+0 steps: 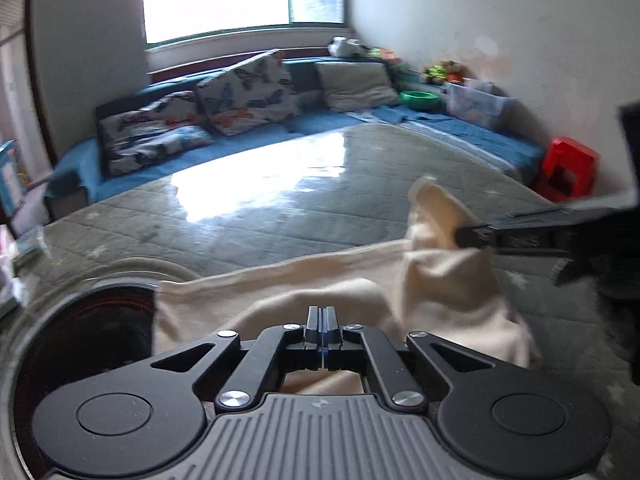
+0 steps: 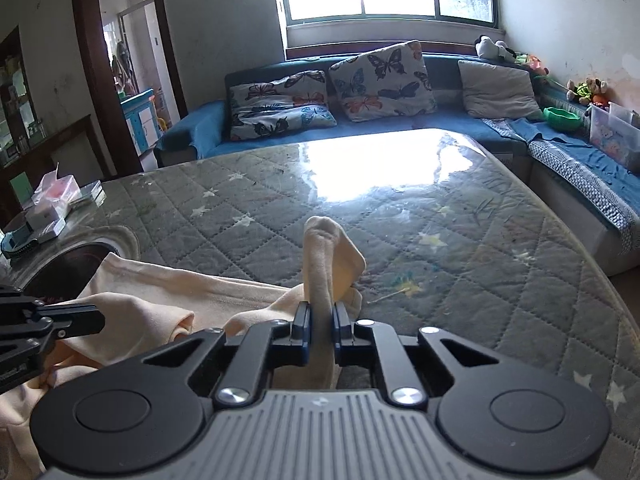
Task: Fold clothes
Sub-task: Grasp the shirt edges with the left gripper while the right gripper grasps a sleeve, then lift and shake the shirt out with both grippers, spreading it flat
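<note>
The right gripper [image 2: 322, 314] pinches a bunched fold of a cream garment [image 2: 160, 300], its jaws narrowed on the soft fabric, which stands up in a rounded peak between the pads. In the left wrist view, the left gripper [image 1: 323, 322] has its jaws pressed together over the same cloth; whether any fabric is caught between them cannot be told. The garment, matte and loosely creased, lies along the near edge of a table [image 2: 460, 248] topped with grey quilted padding, star-printed and diamond-stitched, under a glossy clear sheet that mirrors the window. A round dark opening [image 2: 68, 264] sits at the cloth's left corner. Beyond the garment, the tabletop stretches open to its rounded far edge. At the table's left edge rest plastic-wrapped boxes [image 2: 52, 204]. Farther back, a blue L-shaped sofa [image 2: 200, 128] wraps two sides, bearing butterfly-print cushions [image 2: 384, 80], a grey cushion [image 2: 496, 88], a green bowl [image 2: 562, 117] and a clear storage bin [image 2: 612, 132].
</note>
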The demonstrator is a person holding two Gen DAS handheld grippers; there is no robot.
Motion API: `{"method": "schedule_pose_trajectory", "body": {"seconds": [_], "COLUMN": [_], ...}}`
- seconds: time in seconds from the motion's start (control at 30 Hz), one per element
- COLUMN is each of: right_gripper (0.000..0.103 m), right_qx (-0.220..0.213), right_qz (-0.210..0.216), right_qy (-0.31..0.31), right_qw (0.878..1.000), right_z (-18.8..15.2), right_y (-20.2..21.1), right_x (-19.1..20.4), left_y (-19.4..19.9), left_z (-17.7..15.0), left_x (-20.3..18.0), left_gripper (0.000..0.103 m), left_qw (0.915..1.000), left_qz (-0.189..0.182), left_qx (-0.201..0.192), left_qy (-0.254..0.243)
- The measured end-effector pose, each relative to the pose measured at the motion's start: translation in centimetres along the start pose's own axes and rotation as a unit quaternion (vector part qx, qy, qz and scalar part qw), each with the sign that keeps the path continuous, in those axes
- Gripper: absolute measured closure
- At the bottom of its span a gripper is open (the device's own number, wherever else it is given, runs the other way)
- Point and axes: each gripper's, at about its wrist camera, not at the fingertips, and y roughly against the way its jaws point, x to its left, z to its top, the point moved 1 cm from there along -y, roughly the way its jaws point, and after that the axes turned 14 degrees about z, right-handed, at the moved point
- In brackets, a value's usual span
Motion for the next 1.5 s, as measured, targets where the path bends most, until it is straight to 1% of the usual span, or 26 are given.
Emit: {"method": "schedule_pose_trajectory", "body": {"seconds": [0.07,0.1,0.13,0.2,0.23,0.37,0.4,0.43,0.47,0.5,0.57,0.67,0.77,0.9,1.0,1.1,1.3,1.4,1.5], "right_gripper": [0.093,0.093,0.093,0.092,0.092,0.09,0.09,0.09,0.09,0.091,0.093,0.094,0.095,0.095,0.095,0.095,0.095,0.095,0.095], "right_qx": [0.0,0.001,0.002,0.003,0.004,0.007,0.007,0.004,0.001,-0.002,-0.009,-0.018,-0.028,-0.046,-0.063,-0.078,-0.108,-0.124,-0.128], "right_qz": [-0.004,-0.004,-0.005,-0.005,-0.006,-0.005,-0.004,-0.004,-0.004,-0.005,-0.005,-0.006,-0.007,-0.01,-0.013,-0.015,-0.024,-0.038,-0.057], "right_qy": [0.003,0.004,0.004,0.006,0.006,0.008,0.008,0.009,0.011,0.012,0.014,0.018,0.022,0.027,0.029,0.027,0.01,-0.012,-0.034], "right_qw": [1.0,1.0,1.0,1.0,1.0,1.0,1.0,1.0,1.0,1.0,1.0,1.0,0.999,0.999,0.998,0.996,0.994,0.992,0.989], "right_z": [0.0,0.0,0.0,0.0,0.0,-0.1,-0.2,-0.2,-0.1,-0.1,0.0,0.1,0.2,0.4,0.4,0.1,-1.4,-2.6,-3.8], "right_y": [0.0,-0.1,-0.1,-0.2,-0.2,-0.4,-0.4,-0.2,0.1,0.3,0.8,1.6,2.4,4.5,6.7,8.7,12.4,14.3,15.7], "right_x": [0.1,0.1,0.2,0.2,0.2,0.0,-0.1,-0.1,-0.1,0.0,0.0,0.1,0.2,0.3,0.2,0.1,-0.5,-1.7,-3.2], "left_y": [0.0,0.0,-0.1,-0.6,-0.9,-2.5,-2.8,-2.9,-2.9,-2.8,-2.2,-0.7,1.3,4.5,6.9,9.0,12.4,13.2,13.8], "left_z": [-0.1,-0.2,-0.3,-0.2,-0.2,-0.2,-0.3,-0.3,-0.3,-0.3,-0.1,0.3,0.5,-0.1,-1.6,-3.9,-10.7,-13.8,-16.7], "left_x": [-0.9,-1.4,-1.9,-2.5,-2.9,-3.5,-3.5,-3.4,-3.3,-3.1,-2.1,0.5,4.1,10.1,14.5,18.2,22.5,24.2,25.1], "left_gripper": [0.093,0.087,0.073,0.058,0.056,0.057,0.069,0.089,0.09,0.094,0.095,0.095,0.095,0.096,0.096,0.096,0.096,0.096,0.096], "left_qw": [0.9999,0.9997,0.9995,0.9993,0.999,0.9985,0.9985,0.9986,0.9987,0.999,0.9997,0.9997,0.9965,0.9864,0.9758,0.9651,0.9455,0.9336,0.9235], "left_qz": [-0.006,-0.008,-0.01,-0.009,-0.009,-0.01,-0.013,-0.017,-0.017,-0.013,-0.004,0.015,0.044,0.084,0.117,0.146,0.201,0.223,0.244], "left_qx": [-0.001,-0.001,0.0,0.006,0.007,0.022,0.024,0.022,0.021,0.017,0.005,-0.015,-0.036,-0.056,-0.064,-0.062,-0.029,-0.004,0.021], "left_qy": [-0.016,-0.024,-0.03,-0.036,-0.042,-0.048,-0.047,-0.045,-0.043,-0.04,-0.025,0.014,0.062,0.13,0.173,0.208,0.255,0.28,0.296]}}
